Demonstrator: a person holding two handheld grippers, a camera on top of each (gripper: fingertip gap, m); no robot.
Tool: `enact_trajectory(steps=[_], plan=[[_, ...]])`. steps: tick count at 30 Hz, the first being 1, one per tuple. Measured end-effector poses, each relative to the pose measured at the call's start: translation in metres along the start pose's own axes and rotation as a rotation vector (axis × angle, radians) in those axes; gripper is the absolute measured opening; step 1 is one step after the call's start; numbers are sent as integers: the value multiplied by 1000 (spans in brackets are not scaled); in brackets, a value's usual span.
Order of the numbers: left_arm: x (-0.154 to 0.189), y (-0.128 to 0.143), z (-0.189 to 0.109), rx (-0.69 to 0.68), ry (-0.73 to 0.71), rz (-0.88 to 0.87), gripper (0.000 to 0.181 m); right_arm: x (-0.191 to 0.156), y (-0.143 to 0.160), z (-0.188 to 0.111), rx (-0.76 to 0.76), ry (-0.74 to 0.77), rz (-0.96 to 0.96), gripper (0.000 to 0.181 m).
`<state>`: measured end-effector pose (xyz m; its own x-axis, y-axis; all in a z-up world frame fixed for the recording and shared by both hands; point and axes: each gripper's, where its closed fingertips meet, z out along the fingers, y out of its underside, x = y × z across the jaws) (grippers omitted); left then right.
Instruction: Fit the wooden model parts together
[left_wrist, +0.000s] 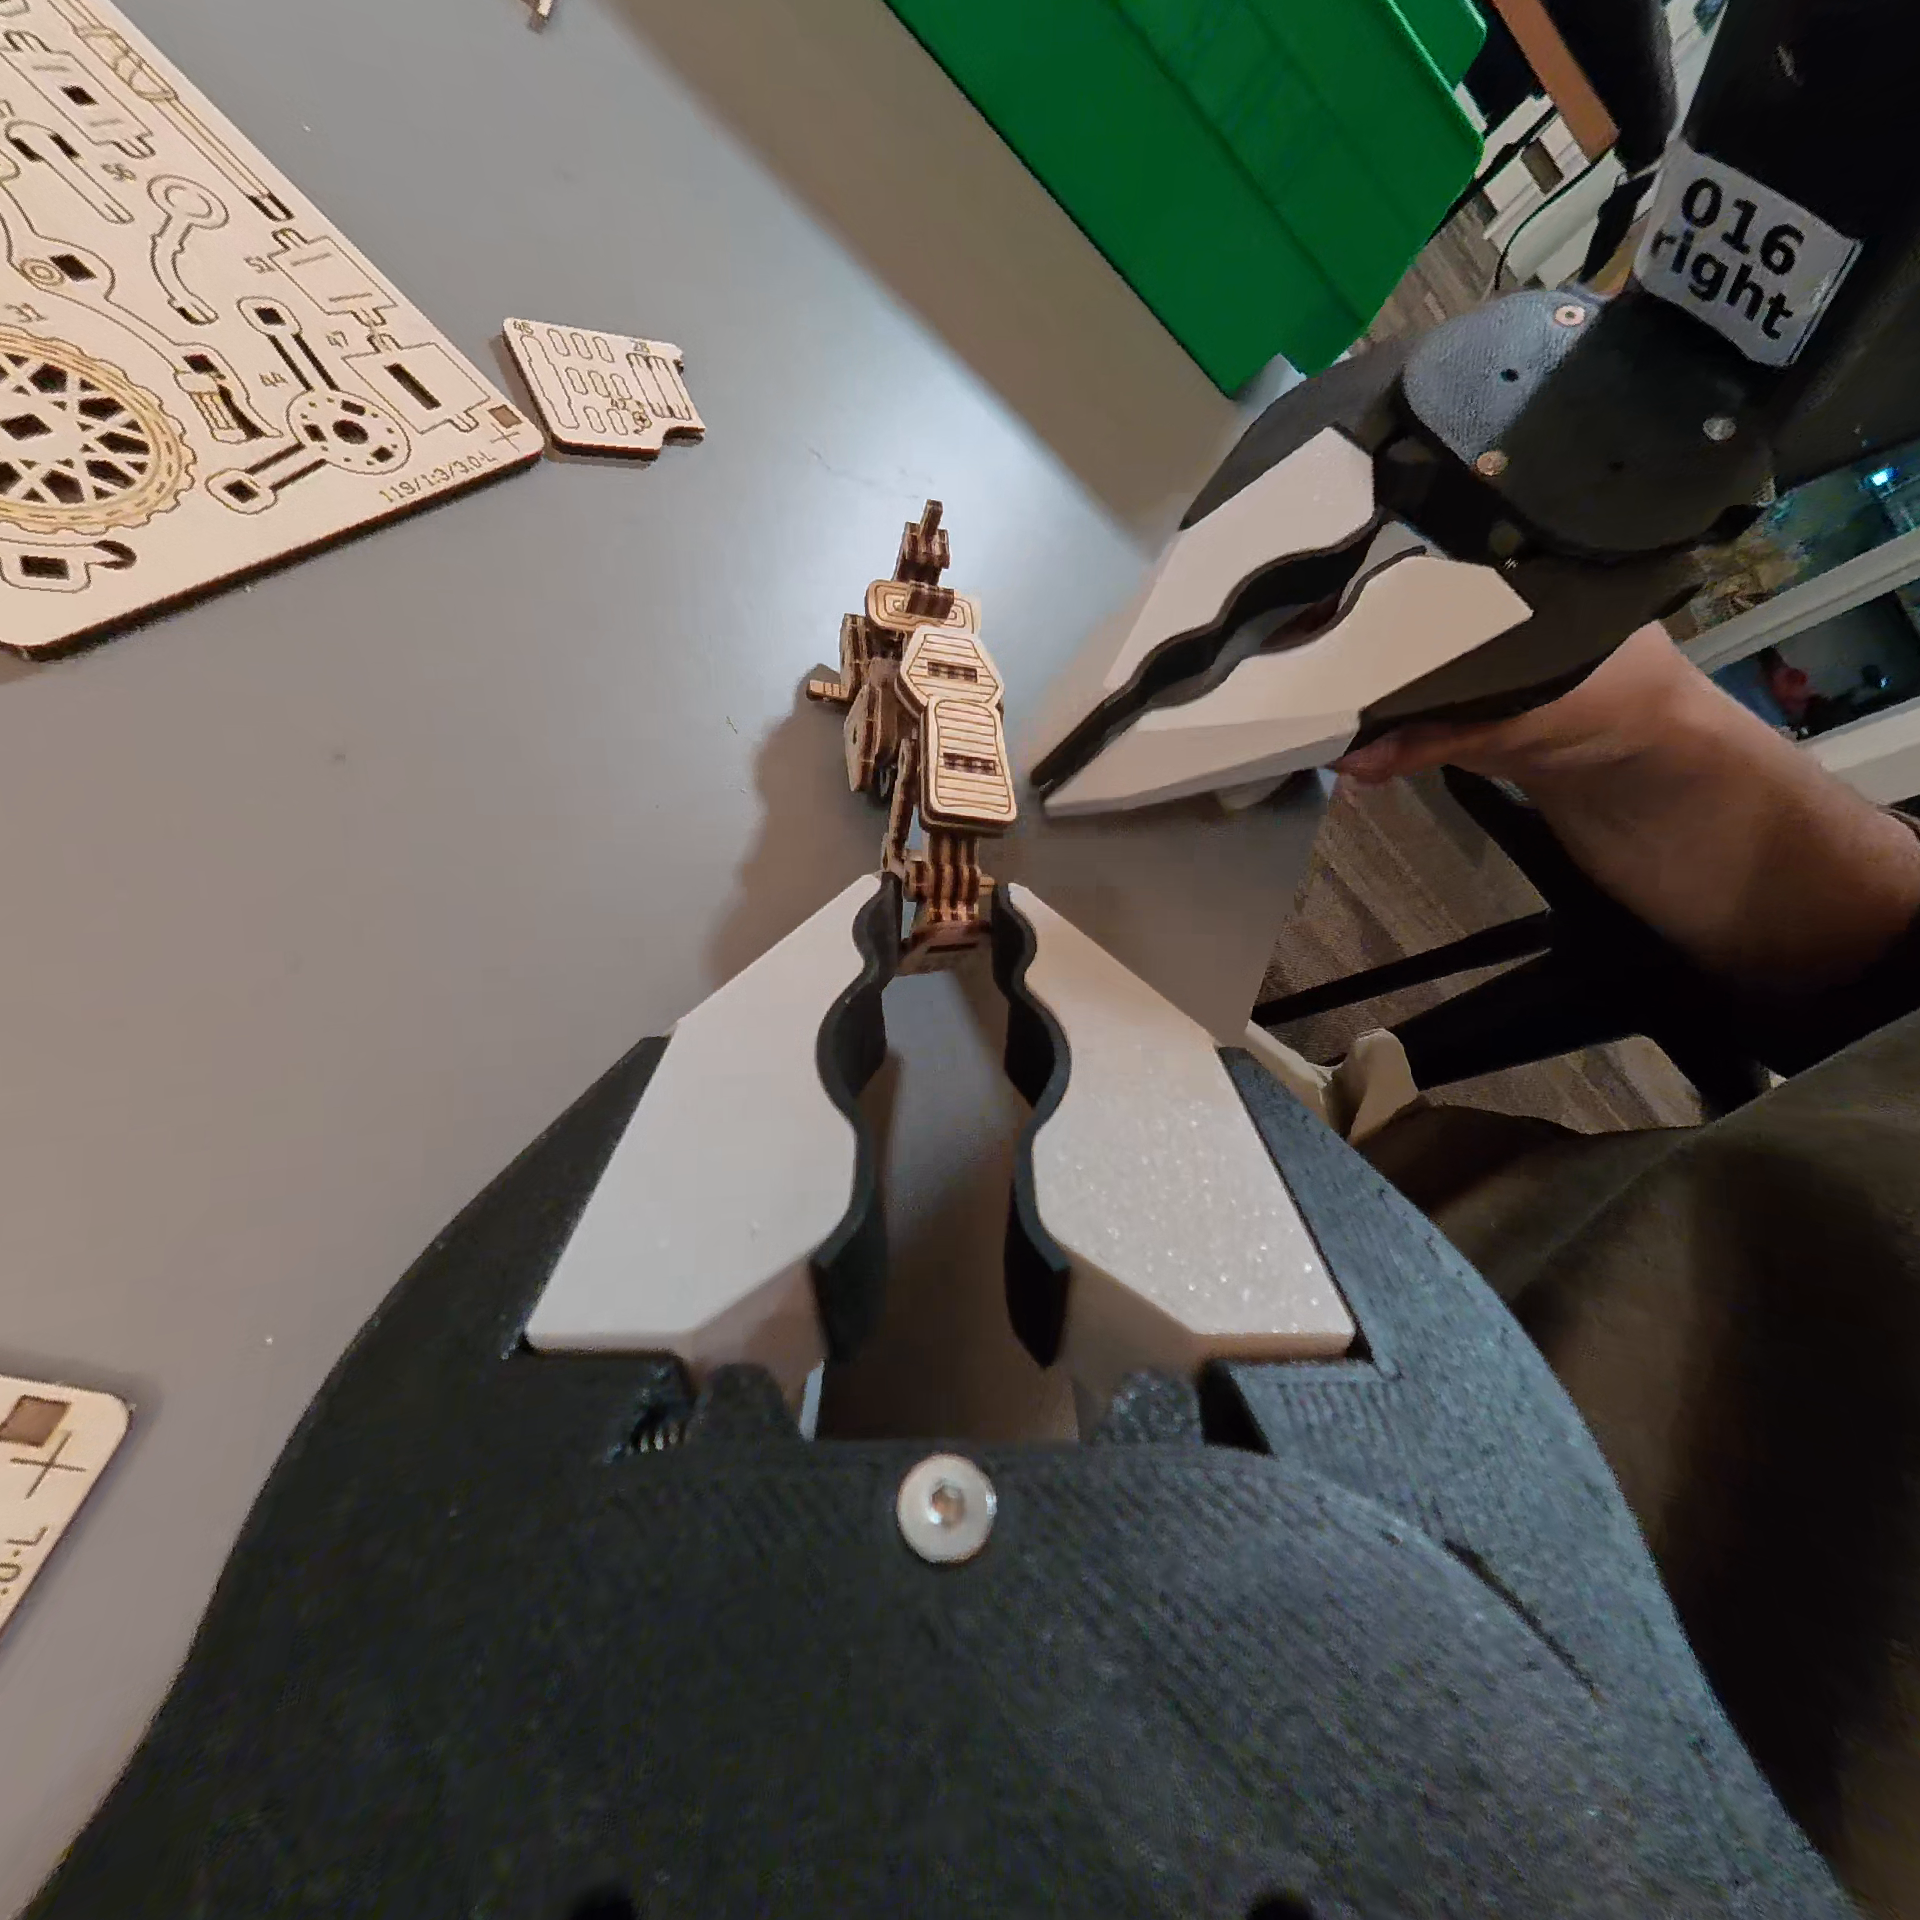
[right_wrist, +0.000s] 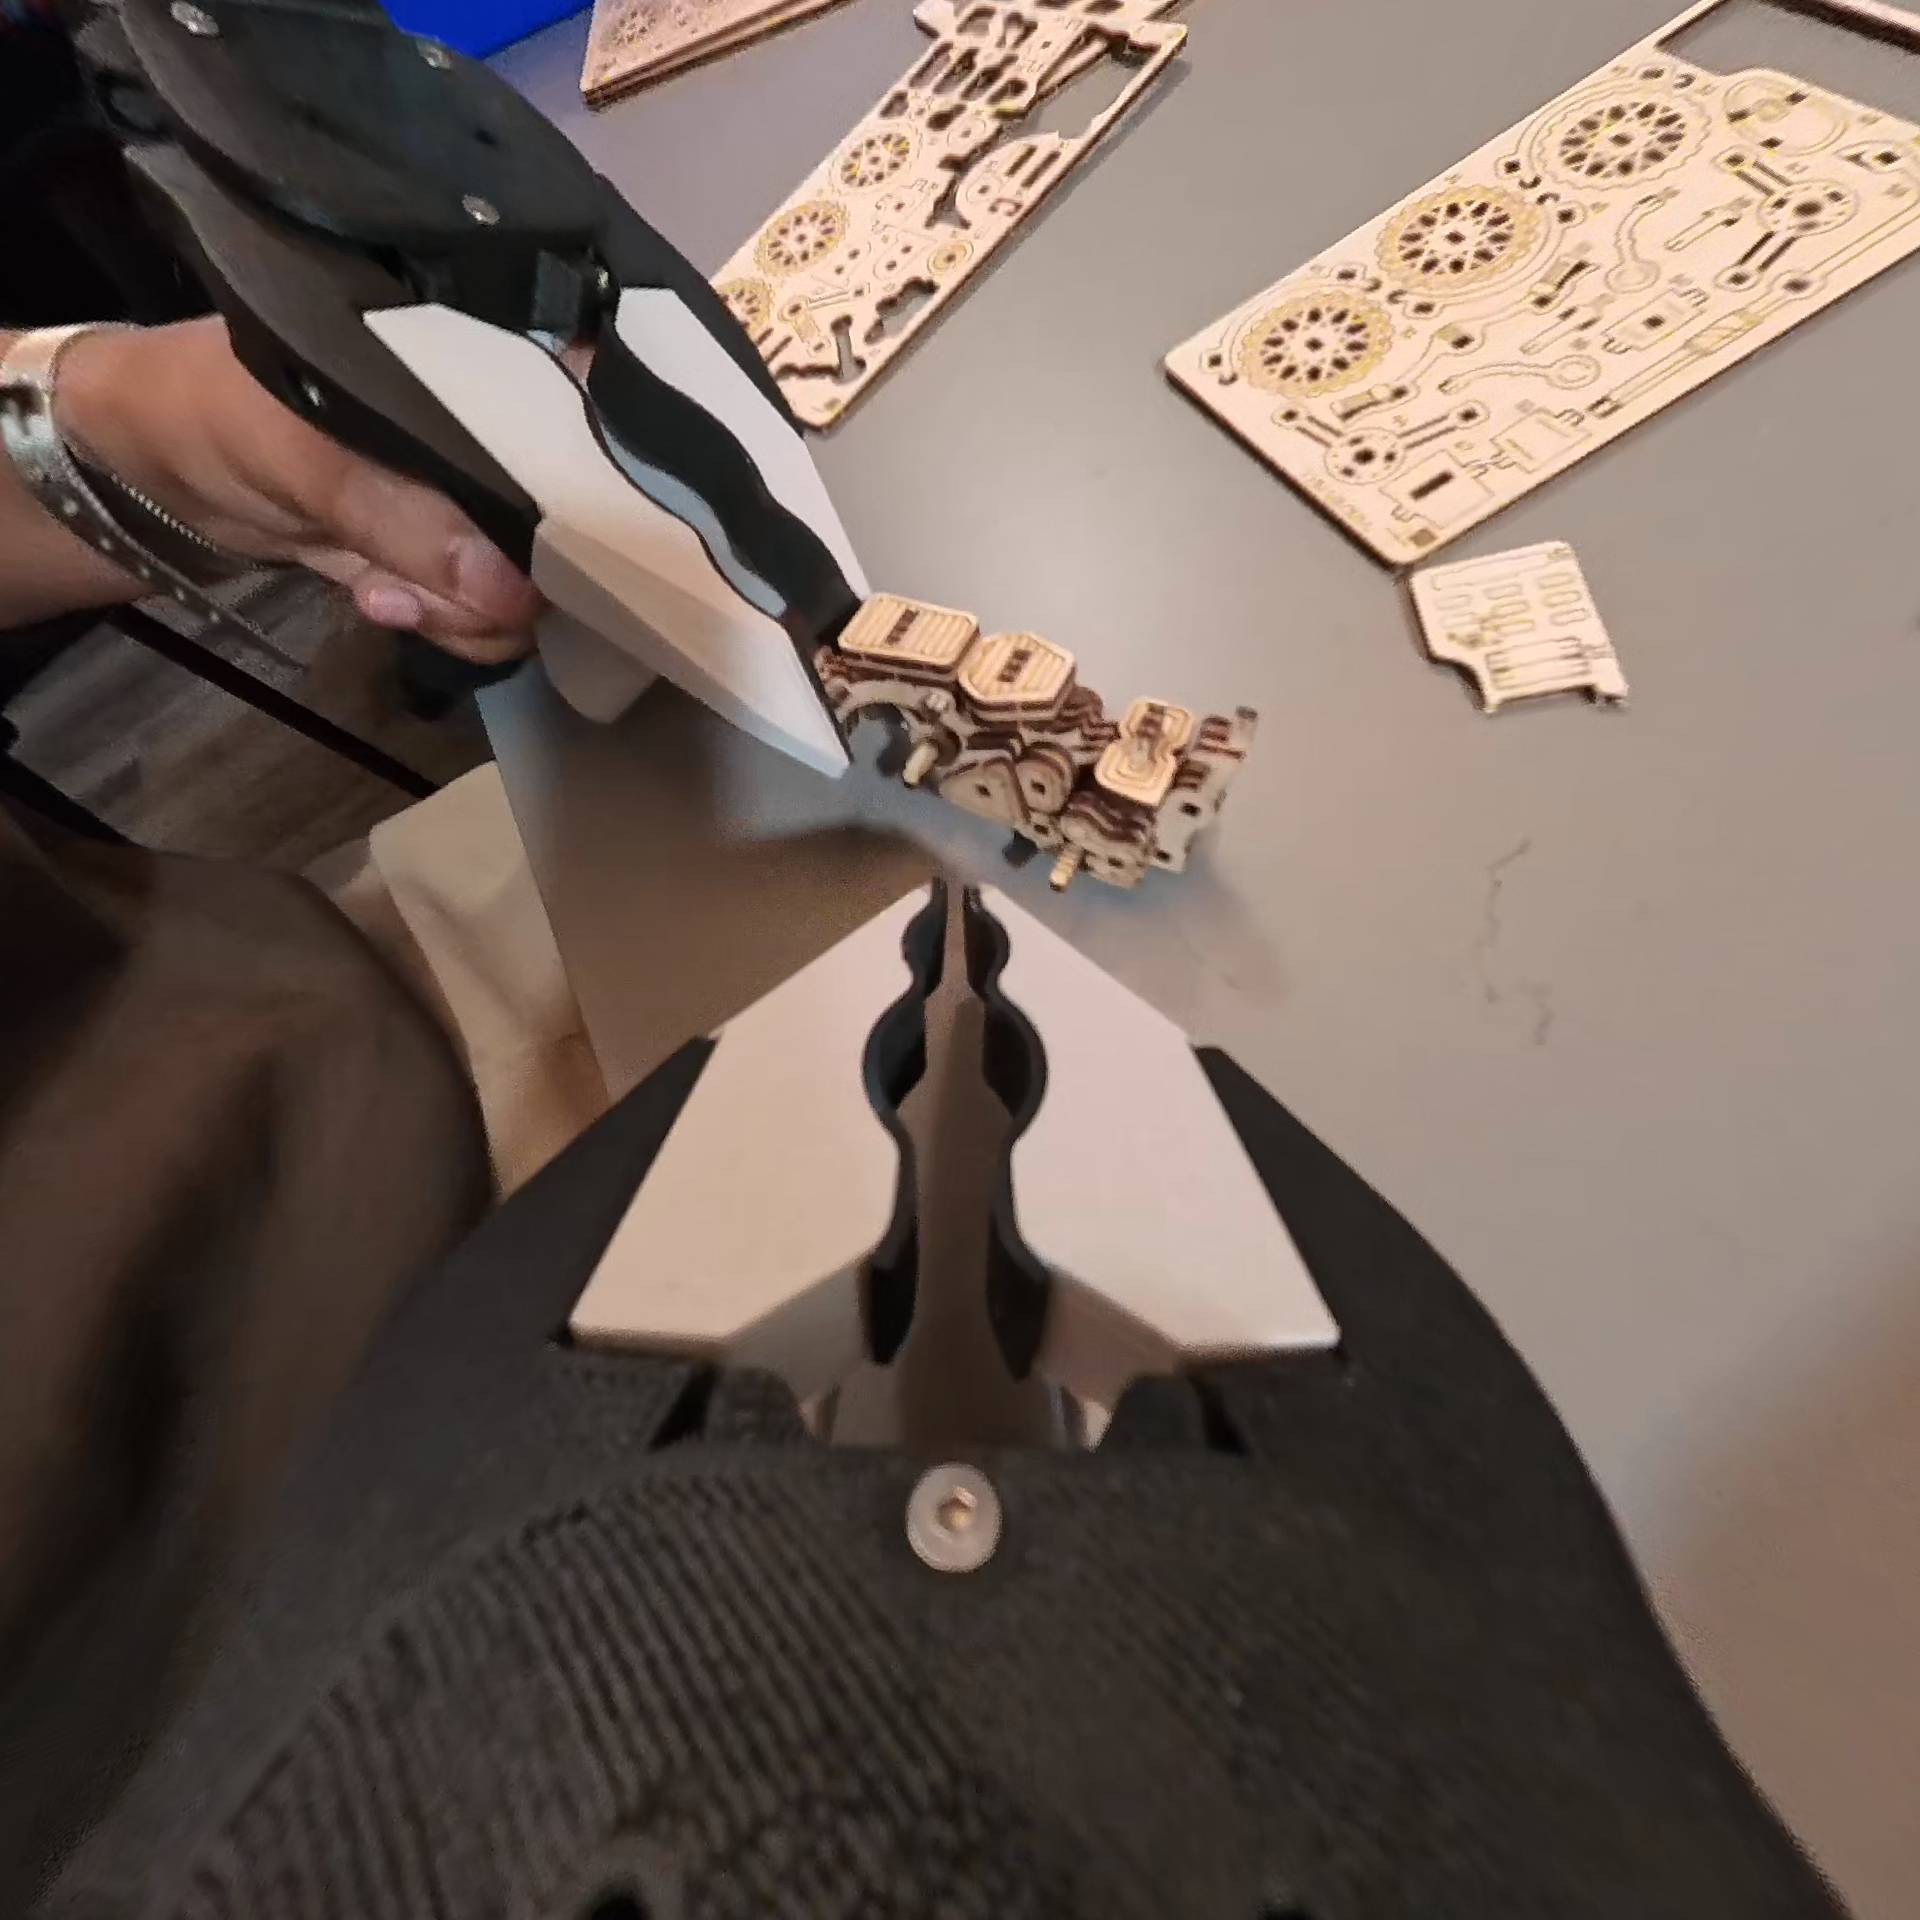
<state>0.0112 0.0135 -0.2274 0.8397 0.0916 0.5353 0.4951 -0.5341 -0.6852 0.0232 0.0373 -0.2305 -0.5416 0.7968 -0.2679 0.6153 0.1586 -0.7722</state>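
I have the wooden model (left_wrist: 928, 717) clamped at its near end in my left tongs (left_wrist: 940, 914); the fingers stand narrow, pinched on a small slotted tab at the model's tail. From there the model runs straight out ahead of the tips, its far end low over the grey table (left_wrist: 416, 831), though I cannot tell whether it touches.

My right tongs (right_wrist: 951, 899) are nearly closed, tips almost meeting, and I see nothing between them. In the right wrist view the model sits just ahead of those tips and slightly to their right, apart from them. In the left wrist view the right tongs come in from the right with their tips just beside the model's rear plates, not touching as far as I can judge.

As for progress, I judge the model well along: many layered pieces, ribbed plates and small pegs already sit together as one block. Much is left, though. The part sheets (right_wrist: 1558, 312) beyond the model, well ahead of both tongs, hold many uncut wheels and links, and a small broken-off sheet piece (right_wrist: 1517, 623) lies ahead and right of the right tongs. With no loose part in my right tongs, I take the next step to be fetching one.
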Motion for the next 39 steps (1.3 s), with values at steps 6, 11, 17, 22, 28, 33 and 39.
enact_trajectory(steps=[6, 11, 17, 22, 28, 33, 39], plan=[[14, 4, -2, -26, 62, 117, 14, 23, -17, -39, 134, 83, -147, 10], [23, 16, -2, -95, -2, 393, 14, 14, -11, -43, 124, 57, -290, 37], [24, 25, 0, -137, -53, 547, 14, -4, 1, -34, 73, -51, -330, 39], [25, 22, -3, -129, 18, 466, 14, -6, 6, -29, 49, -96, -307, 35], [26, 27, 1, -172, 49, 446, 15, -5, 3, -29, 60, -138, -259, 29], [25, 26, 1, -174, 63, 417, 15, -4, 2, -30, 63, -149, -242, 27], [24, 25, 0, -167, 58, 406, 15, -5, 4, -27, 45, -138, -264, 25]])
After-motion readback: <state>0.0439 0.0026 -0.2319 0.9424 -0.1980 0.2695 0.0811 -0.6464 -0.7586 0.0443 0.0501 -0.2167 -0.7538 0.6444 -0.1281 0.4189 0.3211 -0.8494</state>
